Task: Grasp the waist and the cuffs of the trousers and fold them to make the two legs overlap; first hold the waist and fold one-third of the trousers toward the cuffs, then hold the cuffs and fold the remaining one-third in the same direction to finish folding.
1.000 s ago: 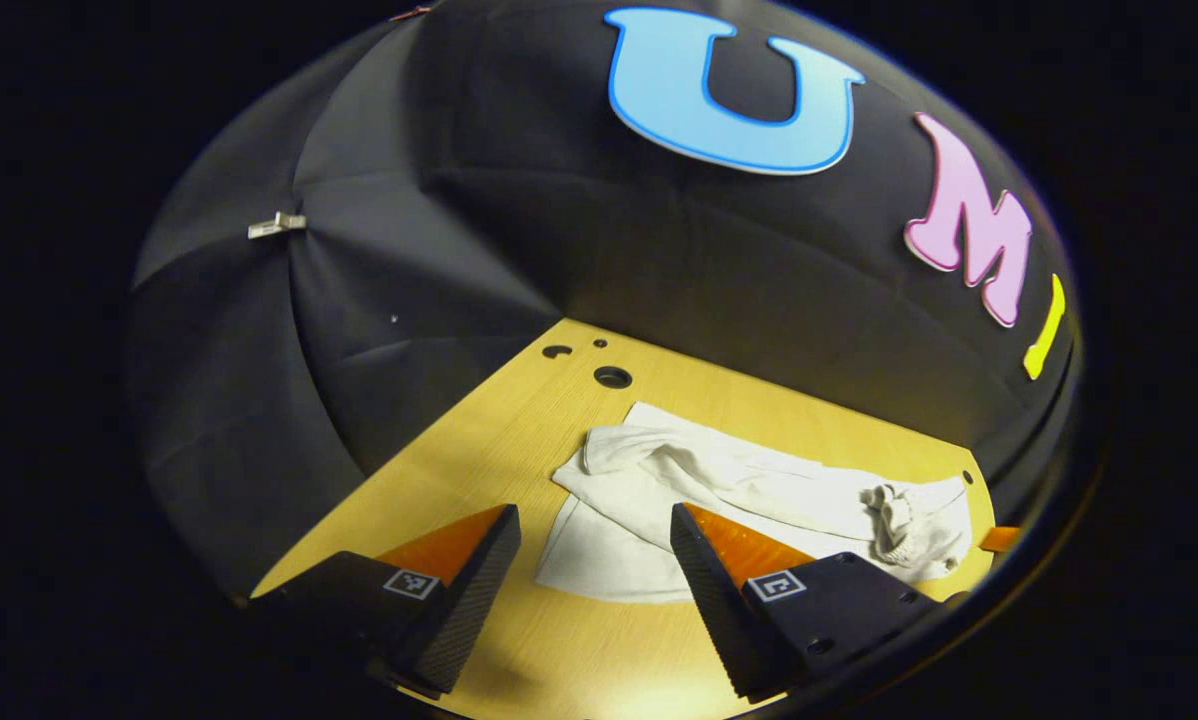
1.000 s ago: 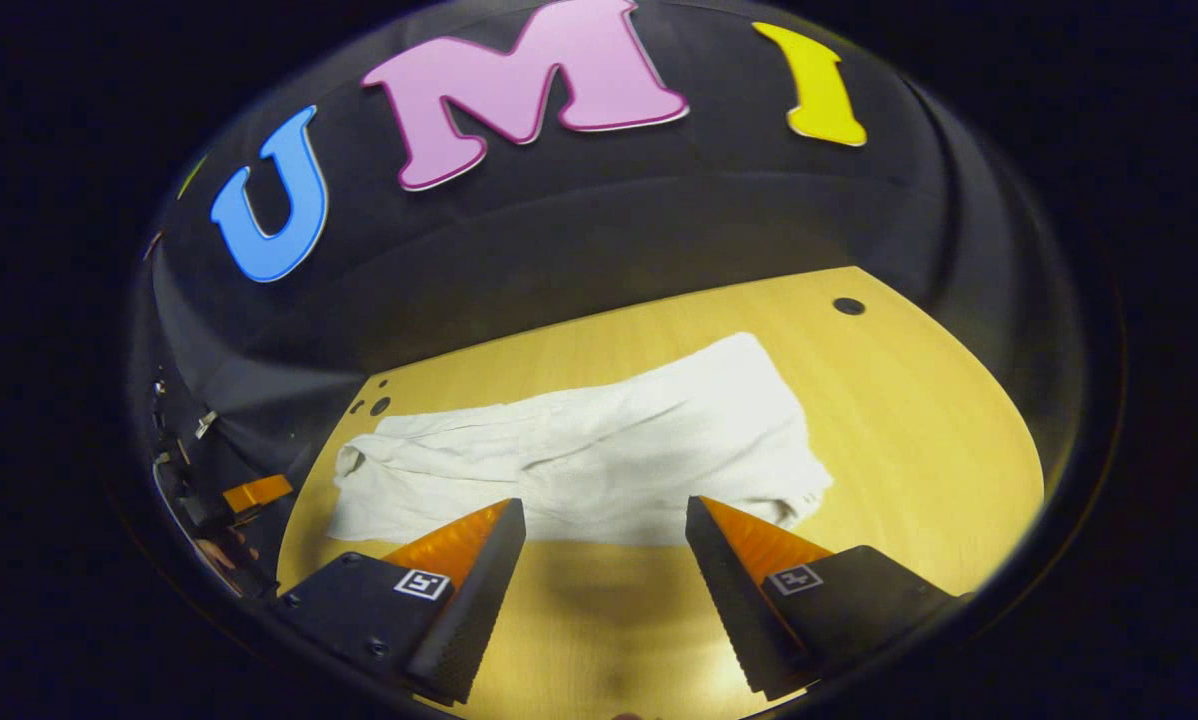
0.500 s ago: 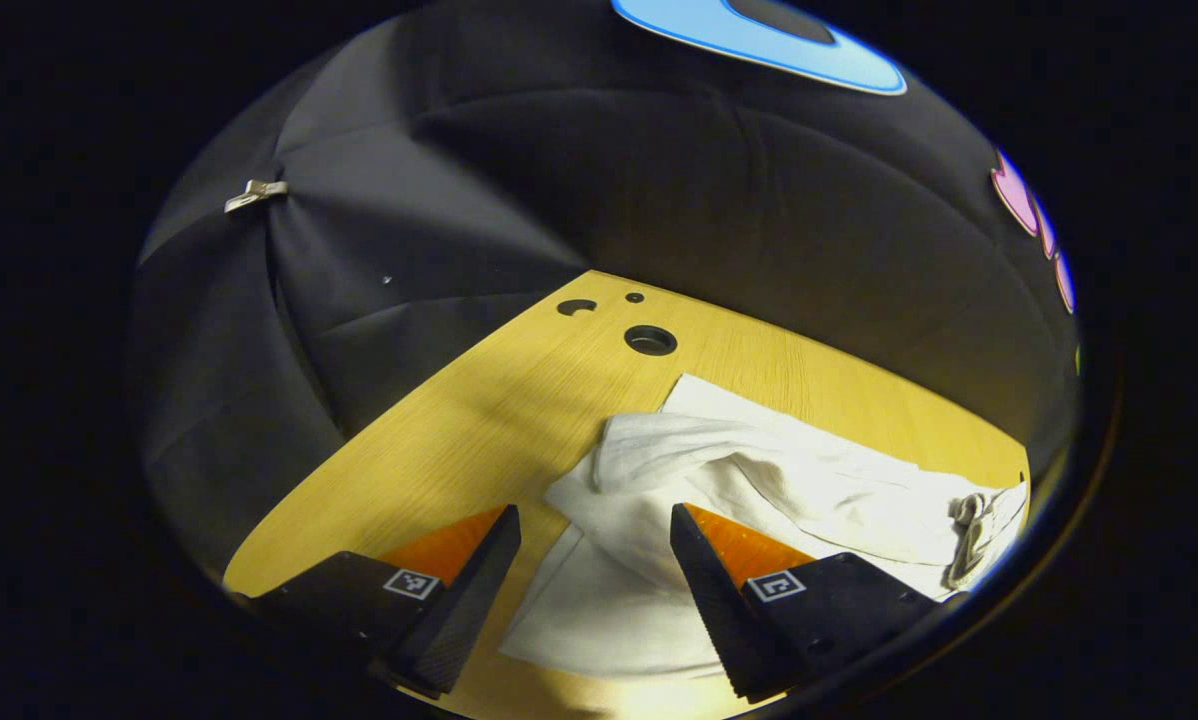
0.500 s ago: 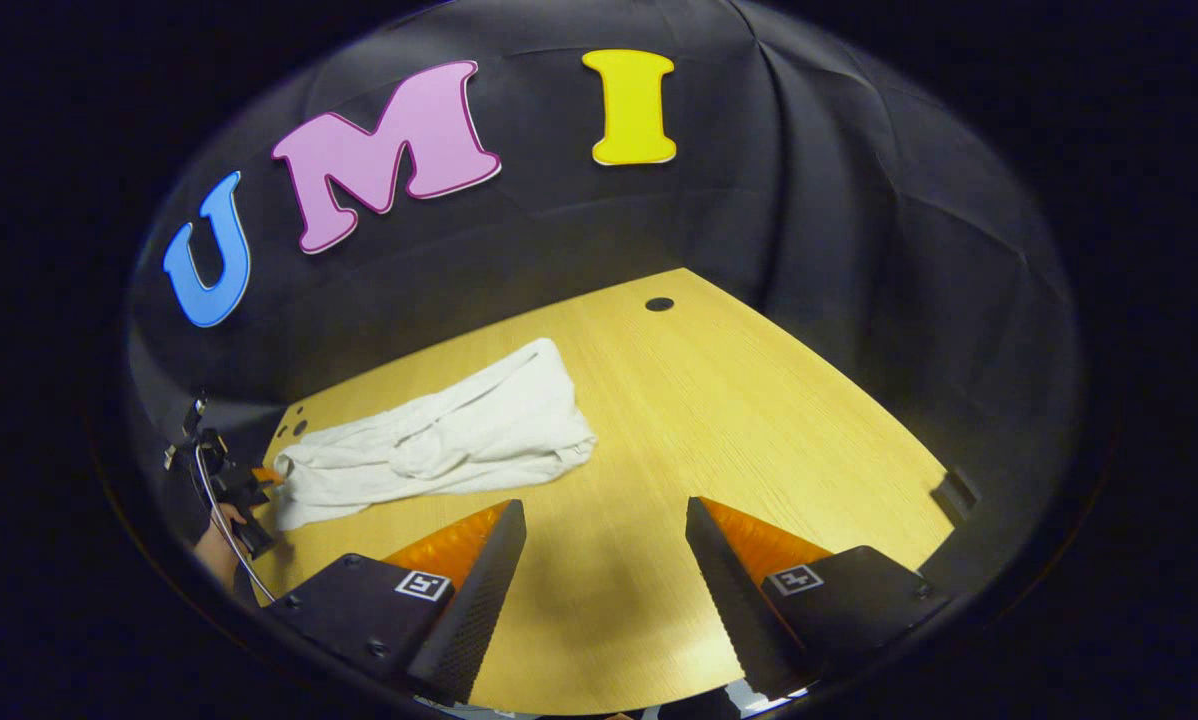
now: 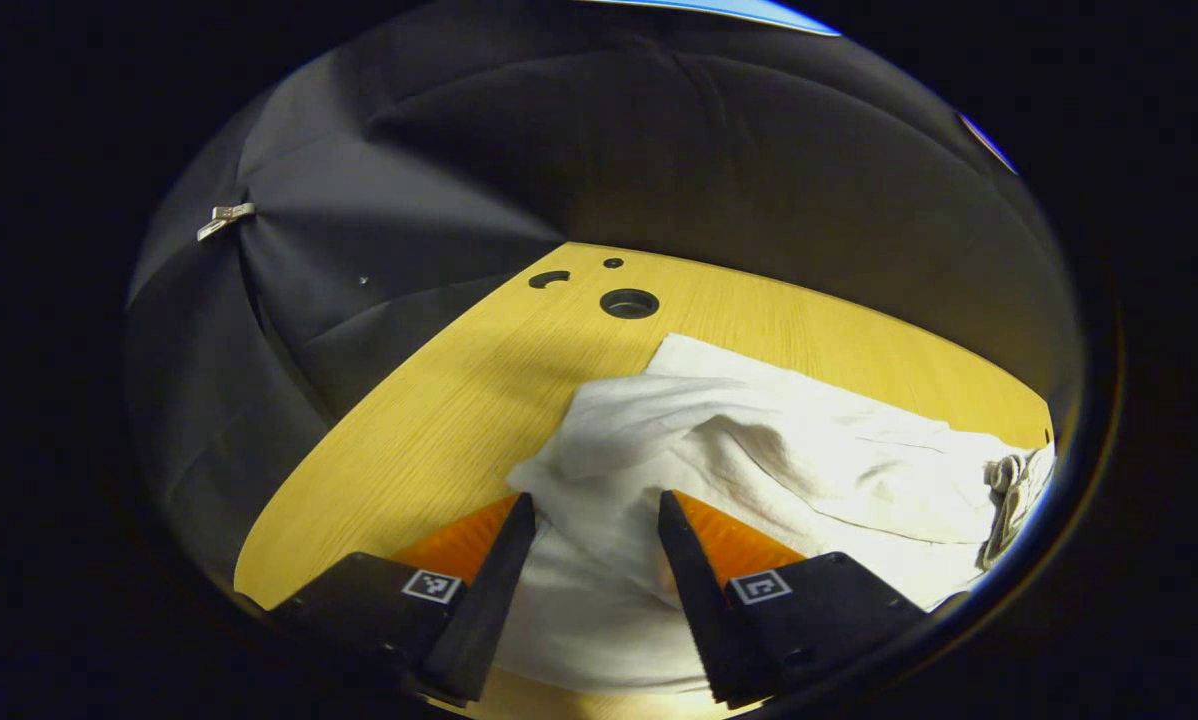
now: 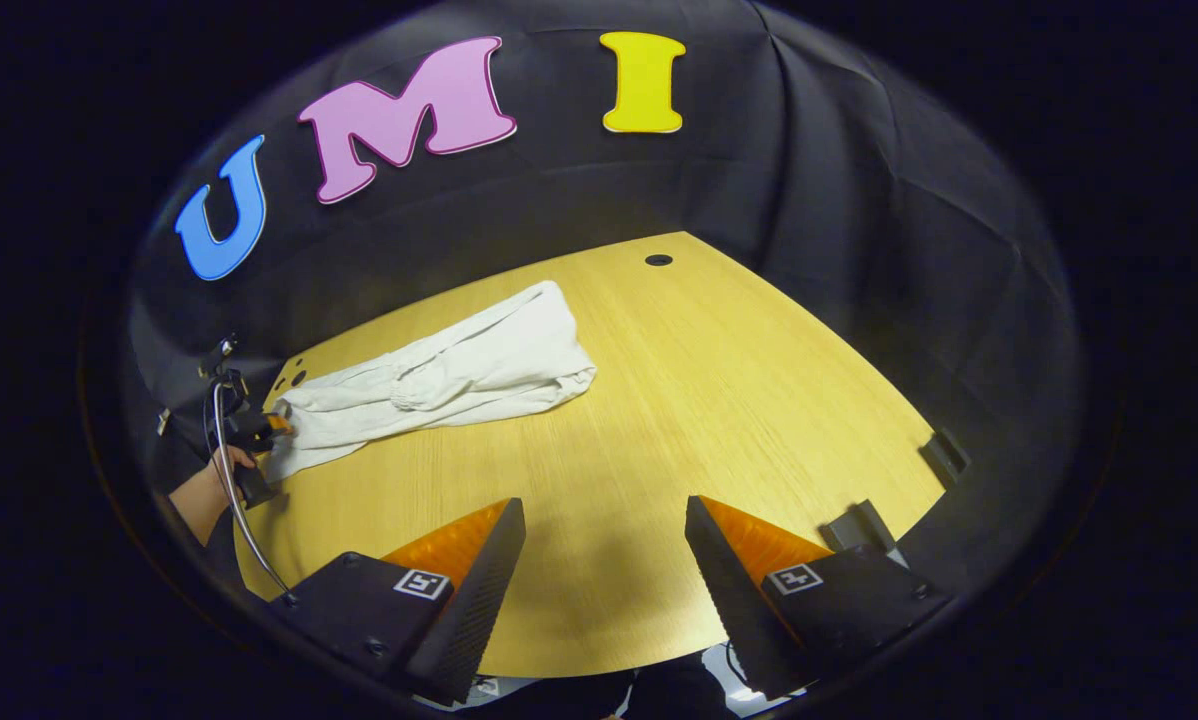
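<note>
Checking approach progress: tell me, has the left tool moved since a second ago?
Yes. The left tool advanced onto the trousers, toward the table's round hole; cloth now lies between its fingers.

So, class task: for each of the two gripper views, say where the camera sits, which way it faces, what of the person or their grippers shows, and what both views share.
Left gripper view: rides on the left gripper, low over the table, facing the near end of the white trousers, cloth between its open fingers.
Right gripper view: rides on the right gripper, held back above bare table, fingers open; far left, the hand holding the left gripper.
Shared: trousers, table, booth wall.
</note>
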